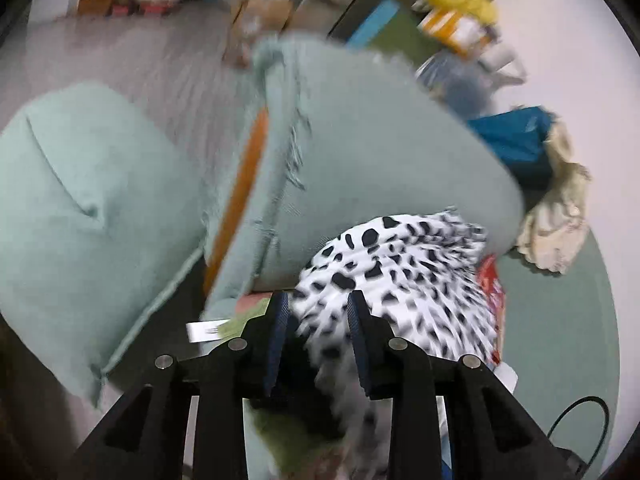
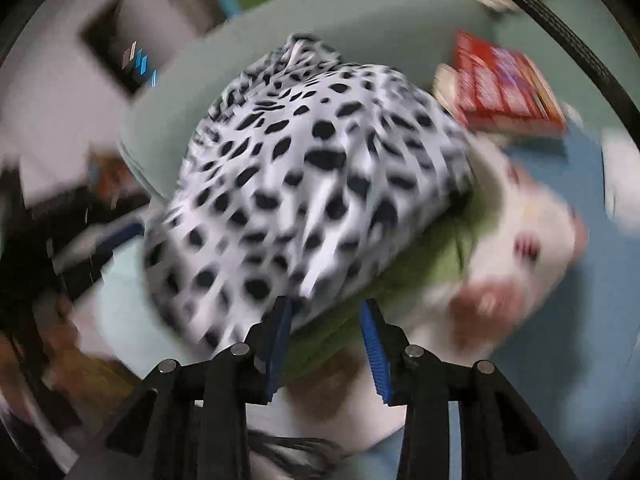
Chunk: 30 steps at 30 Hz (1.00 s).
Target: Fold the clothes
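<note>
Left wrist view is showing the left gripper (image 1: 318,300) at the bottom centre of the frame, with its jaws standing a little apart. The spotted garment (image 1: 400,272) is lying between and beyond the fingers, but motion blur is hiding whether they are pinching it; I cannot tell. A pale green cushion (image 1: 360,152) is filling the middle of the frame above the garment.

Right wrist view is showing the right gripper (image 2: 326,306) at the bottom centre, jaws parted and holding nothing. The garment is bunching in the centre, its lower edge touching the left finger (image 2: 280,332). A red box (image 2: 504,88) is lying at upper right.
</note>
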### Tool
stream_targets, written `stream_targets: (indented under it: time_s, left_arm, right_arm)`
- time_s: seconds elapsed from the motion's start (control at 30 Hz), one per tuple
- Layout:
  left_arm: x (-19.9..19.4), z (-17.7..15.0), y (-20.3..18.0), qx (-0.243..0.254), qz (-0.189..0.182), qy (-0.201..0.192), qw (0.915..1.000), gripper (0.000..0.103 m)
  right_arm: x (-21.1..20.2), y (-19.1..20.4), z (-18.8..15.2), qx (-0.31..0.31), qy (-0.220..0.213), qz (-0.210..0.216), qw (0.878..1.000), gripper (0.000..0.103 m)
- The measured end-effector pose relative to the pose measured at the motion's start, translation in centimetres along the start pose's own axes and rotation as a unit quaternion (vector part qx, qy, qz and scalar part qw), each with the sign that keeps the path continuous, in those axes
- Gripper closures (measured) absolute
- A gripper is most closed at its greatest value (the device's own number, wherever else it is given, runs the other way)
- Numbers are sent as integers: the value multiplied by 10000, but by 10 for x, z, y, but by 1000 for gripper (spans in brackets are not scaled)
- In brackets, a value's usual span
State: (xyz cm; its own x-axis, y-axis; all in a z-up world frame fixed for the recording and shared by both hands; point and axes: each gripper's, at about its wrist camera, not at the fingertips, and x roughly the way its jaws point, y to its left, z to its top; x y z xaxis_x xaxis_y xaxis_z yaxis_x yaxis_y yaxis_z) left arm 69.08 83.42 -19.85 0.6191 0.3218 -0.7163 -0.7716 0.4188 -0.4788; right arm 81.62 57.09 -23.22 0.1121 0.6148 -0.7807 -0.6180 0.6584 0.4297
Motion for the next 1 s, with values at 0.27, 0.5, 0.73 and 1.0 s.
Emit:
stream_targets:
  time_s: [0.27,0.5,0.73,1.0]
  left_arm:
    - [-128,-92,-45,1970,114,-505,9790,47]
    - [-199,-125,-57,1864,-74,-1057,9767,23]
    - [-245,-151,-53,1959,295,-1181,9730,12]
    - [-248,-157,-57,2030,379,-999,9733,12]
  right_arm:
    - [-50,24,-70,-149,-150,229,9995,55]
    - [-107,49,-90,-1155,-1033,-308,9875,23]
    - [-153,51,-117,-1043,-1641,-878,9770,0]
    - [-162,71,-103,-1580,-1708,-1125,9660,0]
